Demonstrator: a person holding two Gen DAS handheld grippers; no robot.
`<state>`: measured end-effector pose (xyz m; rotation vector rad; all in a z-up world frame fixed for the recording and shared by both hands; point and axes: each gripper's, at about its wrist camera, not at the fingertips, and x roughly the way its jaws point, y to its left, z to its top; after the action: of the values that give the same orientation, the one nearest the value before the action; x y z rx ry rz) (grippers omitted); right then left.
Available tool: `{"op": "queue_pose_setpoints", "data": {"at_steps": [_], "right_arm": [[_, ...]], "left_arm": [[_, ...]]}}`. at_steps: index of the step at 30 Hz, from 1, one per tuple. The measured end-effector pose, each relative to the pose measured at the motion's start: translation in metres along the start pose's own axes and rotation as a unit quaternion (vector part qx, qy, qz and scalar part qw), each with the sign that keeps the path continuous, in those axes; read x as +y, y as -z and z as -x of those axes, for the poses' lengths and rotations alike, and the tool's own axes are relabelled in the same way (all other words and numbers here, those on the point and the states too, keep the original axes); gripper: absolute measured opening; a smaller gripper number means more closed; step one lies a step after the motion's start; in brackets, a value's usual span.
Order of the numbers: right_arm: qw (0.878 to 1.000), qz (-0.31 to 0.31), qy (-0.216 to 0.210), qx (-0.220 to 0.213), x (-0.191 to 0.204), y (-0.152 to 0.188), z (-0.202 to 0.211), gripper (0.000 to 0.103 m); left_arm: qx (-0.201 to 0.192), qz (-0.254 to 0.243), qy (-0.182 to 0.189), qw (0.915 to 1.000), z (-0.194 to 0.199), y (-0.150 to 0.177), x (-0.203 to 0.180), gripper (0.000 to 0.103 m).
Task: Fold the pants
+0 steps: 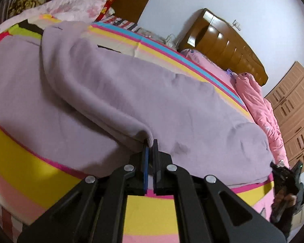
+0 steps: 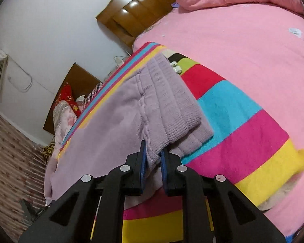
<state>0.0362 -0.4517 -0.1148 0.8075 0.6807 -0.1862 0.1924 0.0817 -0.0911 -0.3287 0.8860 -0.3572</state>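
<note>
We pinch the lilac pants (image 1: 119,93) at both ends: our left gripper (image 1: 151,144) clamps a folded fabric edge, our right gripper (image 2: 153,154) the ribbed waistband (image 2: 172,101), over a striped blanket (image 2: 243,133).

Black tongs (image 1: 151,147), blue pads, silver screws.
</note>
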Motion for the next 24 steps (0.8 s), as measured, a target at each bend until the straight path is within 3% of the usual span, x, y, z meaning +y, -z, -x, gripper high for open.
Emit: {"op": "queue_pose_setpoints", "data": {"at_steps": [4, 6, 8, 11, 12, 14, 19, 22, 24], "right_arm": [[1.0, 0.026, 0.011, 0.007, 0.006, 0.0, -0.002, 0.018], [1.0, 0.025, 0.004, 0.0, 0.003, 0.003, -0.001, 0.019], [1.0, 0.019, -0.002, -0.004, 0.001, 0.007, -0.001, 0.019], [1.0, 0.015, -0.003, -0.007, 0.002, 0.01, -0.002, 0.019], [1.0, 0.021, 0.002, -0.008, 0.004, 0.009, -0.003, 0.018], [0.999, 0.035, 0.016, -0.01, 0.014, 0.008, 0.002, 0.016], [0.999, 0.033, -0.005, -0.013, 0.026, 0.006, 0.024, 0.015], [1.0, 0.018, 0.014, 0.012, 0.007, 0.016, 0.008, 0.013], [1.0, -0.006, -0.014, 0.006, -0.004, 0.018, 0.006, 0.013]], "left_arm": [[-0.006, 0.01, 0.003, 0.9999, -0.005, -0.013, -0.005, 0.008], [-0.007, 0.025, 0.008, 0.9996, -0.007, -0.015, -0.002, 0.02], [-0.008, 0.045, 0.016, 0.9989, -0.012, -0.014, 0.0, 0.023], [-0.007, 0.052, 0.014, 0.9985, -0.017, -0.016, 0.002, 0.018], [-0.008, 0.048, 0.008, 0.9988, -0.017, -0.017, 0.0, 0.002], [-0.015, 0.039, 0.007, 0.9991, -0.012, -0.02, -0.003, 0.002], [-0.068, 0.009, 0.002, 0.9976, 0.033, -0.033, -0.017, 0.002], [-0.037, 0.002, -0.011, 0.9993, 0.024, -0.028, -0.011, 0.002], [-0.001, 0.011, -0.026, 0.9996, 0.002, -0.014, -0.002, 0.002]]}}
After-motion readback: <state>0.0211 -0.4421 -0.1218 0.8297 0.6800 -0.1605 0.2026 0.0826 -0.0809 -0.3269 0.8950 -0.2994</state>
